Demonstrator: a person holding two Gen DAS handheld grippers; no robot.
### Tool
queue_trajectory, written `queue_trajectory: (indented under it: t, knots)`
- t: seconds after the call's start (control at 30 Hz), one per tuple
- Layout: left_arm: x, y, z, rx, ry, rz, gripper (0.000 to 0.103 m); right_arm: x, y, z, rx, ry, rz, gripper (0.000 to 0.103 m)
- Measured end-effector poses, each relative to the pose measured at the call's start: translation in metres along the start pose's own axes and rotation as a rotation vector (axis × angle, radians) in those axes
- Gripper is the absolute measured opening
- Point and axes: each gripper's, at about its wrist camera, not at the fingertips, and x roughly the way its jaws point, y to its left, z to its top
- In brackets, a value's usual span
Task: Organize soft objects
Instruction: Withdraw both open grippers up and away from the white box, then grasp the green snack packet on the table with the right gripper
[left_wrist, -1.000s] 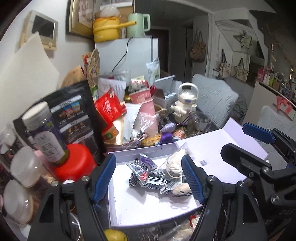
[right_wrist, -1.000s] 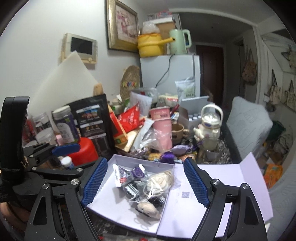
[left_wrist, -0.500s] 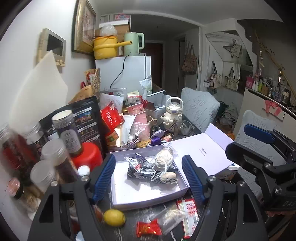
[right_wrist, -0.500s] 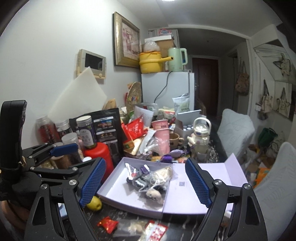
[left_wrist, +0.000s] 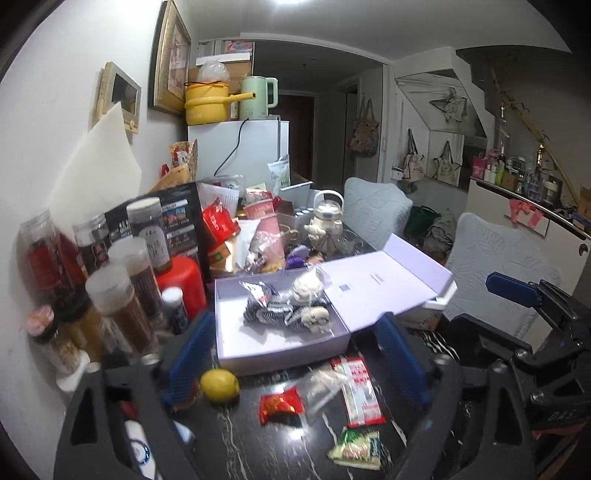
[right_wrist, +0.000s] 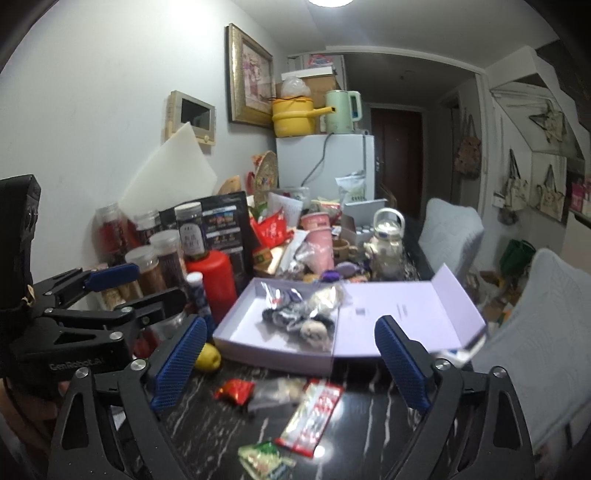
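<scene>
Right wrist view is showing the right gripper (right_wrist: 290, 360) with jaws spread wide and nothing between them; they have just been opening. Beside it, the left gripper (right_wrist: 110, 291) is carrying the lettering "GenRobot.AI" on its black body. From its own camera the left gripper (left_wrist: 295, 358) is likewise gaping and holding nothing, its jaws having just been widening. Both are pointing somewhat downward over the dark marbled table (left_wrist: 236, 443). Beyond them, the soft toys (right_wrist: 301, 317) are lying bunched inside the open lilac box (right_wrist: 240, 332), blurred so their shapes are hard to make out. Snack packets (right_wrist: 312, 415) are lying nearer, their print unreadable. A lemon (left_wrist: 219, 385) is sitting just beside the box.
</scene>
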Motion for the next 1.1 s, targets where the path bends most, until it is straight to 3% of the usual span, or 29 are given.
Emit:
queue_trajectory:
  t: [0.17, 0.47, 0.67, 0.83, 1.1]
  knots:
    - [-0.011, -0.003, -0.025, 0.008, 0.012, 0.016, 0.099, -0.016, 0.002, -0.03, 0.035, 0.029, -0.033, 0.094]
    - [-0.016, 0.005, -0.062, -0.042, 0.088, -0.02, 0.099, -0.037, 0.008, -0.083, 0.073, 0.115, -0.085, 0.094]
    - [-0.008, -0.001, -0.087, -0.014, 0.162, -0.036, 0.099, -0.043, 0.009, -0.107, 0.077, 0.168, -0.134, 0.094]
    - [0.009, -0.006, -0.103, 0.032, 0.229, -0.058, 0.099, -0.037, 0.013, -0.125, 0.096, 0.185, -0.121, 0.094]
    - [0.034, 0.004, -0.122, -0.035, 0.327, -0.077, 0.099, -0.012, 0.028, -0.147, 0.112, 0.237, -0.068, 0.094]
